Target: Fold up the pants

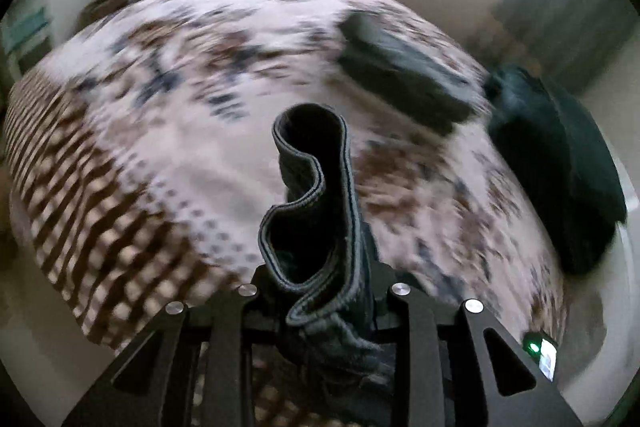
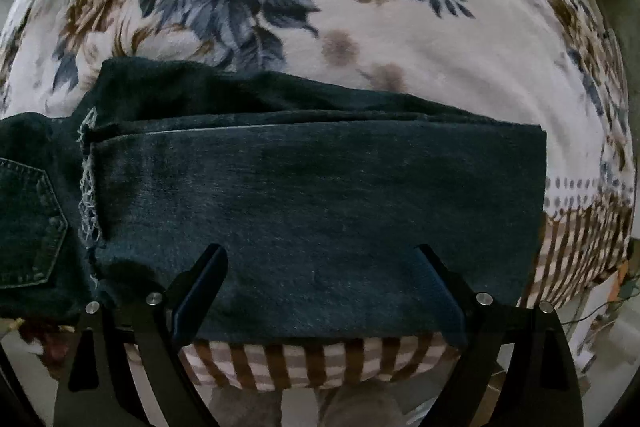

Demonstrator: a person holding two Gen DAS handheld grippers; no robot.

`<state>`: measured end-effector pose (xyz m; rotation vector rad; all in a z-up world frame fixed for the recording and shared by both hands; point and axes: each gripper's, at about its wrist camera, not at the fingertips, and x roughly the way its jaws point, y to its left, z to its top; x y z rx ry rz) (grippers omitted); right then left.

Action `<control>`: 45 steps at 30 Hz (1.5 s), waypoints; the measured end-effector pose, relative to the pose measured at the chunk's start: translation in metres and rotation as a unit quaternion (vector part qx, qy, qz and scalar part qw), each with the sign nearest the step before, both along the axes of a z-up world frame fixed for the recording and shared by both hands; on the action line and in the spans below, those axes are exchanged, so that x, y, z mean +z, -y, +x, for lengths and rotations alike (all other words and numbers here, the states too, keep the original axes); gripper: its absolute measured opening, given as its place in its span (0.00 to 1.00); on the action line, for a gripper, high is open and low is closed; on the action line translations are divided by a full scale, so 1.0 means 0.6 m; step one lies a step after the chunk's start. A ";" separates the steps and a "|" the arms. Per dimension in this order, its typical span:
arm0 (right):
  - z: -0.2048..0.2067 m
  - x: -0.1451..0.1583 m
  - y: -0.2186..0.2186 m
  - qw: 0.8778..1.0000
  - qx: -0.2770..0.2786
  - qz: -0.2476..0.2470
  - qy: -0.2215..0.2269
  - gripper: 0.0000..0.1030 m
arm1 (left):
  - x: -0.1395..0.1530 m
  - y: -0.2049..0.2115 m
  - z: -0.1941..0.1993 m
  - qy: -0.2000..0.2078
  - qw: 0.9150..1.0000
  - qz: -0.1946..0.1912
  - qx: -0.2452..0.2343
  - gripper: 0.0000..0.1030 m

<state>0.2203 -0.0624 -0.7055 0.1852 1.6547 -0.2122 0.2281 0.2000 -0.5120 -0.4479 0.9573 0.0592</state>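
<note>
Dark blue jeans (image 2: 312,179) lie folded lengthwise across the near edge of a floral blanket (image 2: 400,39), with a back pocket (image 2: 28,223) at the left and frayed threads beside it. My right gripper (image 2: 320,259) is open, its fingers (image 2: 200,287) spread over the denim near the bed's edge. My left gripper (image 1: 320,287) is shut on a looped hem of the jeans (image 1: 312,195), which stands up between its jaws above the blanket. The left wrist view is motion-blurred.
In the left wrist view, a folded dark garment (image 1: 400,79) lies on the blanket (image 1: 180,107) at the far right, and a dark heap (image 1: 560,163) sits at the bed's right edge. The blanket's striped border (image 2: 320,363) hangs over the near edge.
</note>
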 end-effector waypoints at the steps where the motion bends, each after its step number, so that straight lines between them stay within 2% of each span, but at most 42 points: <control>1: -0.006 0.003 0.009 1.000 0.002 -0.006 0.000 0.92 | 0.011 0.032 0.004 0.001 1.000 0.010 -0.028 0.24; 5: -0.031 0.027 0.075 0.999 0.004 -0.035 0.014 0.92 | 0.028 0.139 0.014 -0.005 0.994 0.029 -0.106 0.24; 9: -0.069 0.047 0.162 0.998 -0.030 -0.051 0.027 0.92 | 0.009 0.275 0.017 -0.035 0.979 0.057 -0.191 0.24; 11: -0.090 0.052 0.223 0.997 -0.061 -0.047 0.028 0.92 | -0.006 0.330 0.016 -0.042 0.973 0.059 -0.220 0.24; 17: -0.145 0.037 0.388 0.988 -0.145 -0.053 0.028 0.92 | -0.082 0.505 -0.005 -0.075 0.943 0.093 -0.311 0.24; 22: -0.184 0.026 0.470 0.981 -0.181 -0.068 0.022 0.92 | -0.162 0.620 -0.038 -0.112 0.911 0.131 -0.374 0.24; 26: -0.209 0.024 0.505 0.978 -0.198 -0.066 0.018 0.92 | -0.208 0.650 -0.044 -0.136 0.899 0.157 -0.385 0.25; 29: -0.219 0.022 0.519 0.976 -0.214 -0.031 0.027 0.92 | -0.201 0.647 -0.036 -0.158 0.901 0.136 -0.381 0.36; 30: -0.221 0.020 0.527 0.975 -0.221 -0.007 0.035 0.92 | -0.188 0.642 -0.031 -0.169 0.902 0.114 -0.381 0.45; 31: -0.222 0.021 0.531 0.972 -0.228 0.023 0.046 0.92 | -0.182 0.637 -0.030 -0.172 0.903 0.100 -0.381 0.62; 33: -0.221 0.022 0.534 0.967 -0.236 0.070 0.063 0.92 | -0.145 0.612 -0.025 -0.158 0.911 0.055 -0.378 0.83; 35: -0.213 0.025 0.533 0.958 -0.245 0.123 0.080 0.92 | -0.111 0.571 -0.017 -0.144 0.922 -0.001 -0.360 0.90; 37: -0.199 0.028 0.526 0.950 -0.248 0.166 0.093 0.92 | -0.088 0.521 -0.004 -0.136 0.935 -0.018 -0.327 0.92; 39: -0.180 0.028 0.510 0.942 -0.245 0.207 0.104 0.92 | -0.082 0.465 0.012 -0.138 0.948 0.009 -0.286 0.92; 41: -0.159 0.013 0.499 0.930 -0.248 0.249 0.106 0.92 | -0.093 0.420 0.027 -0.147 0.955 0.049 -0.254 0.92; 43: -0.137 0.003 0.479 0.923 -0.243 0.278 0.107 0.92 | -0.121 0.359 0.044 -0.169 0.956 0.114 -0.210 0.92; 45: -0.111 -0.021 0.443 0.930 -0.213 0.288 0.086 0.92 | -0.145 0.314 0.051 -0.188 0.957 0.129 -0.181 0.92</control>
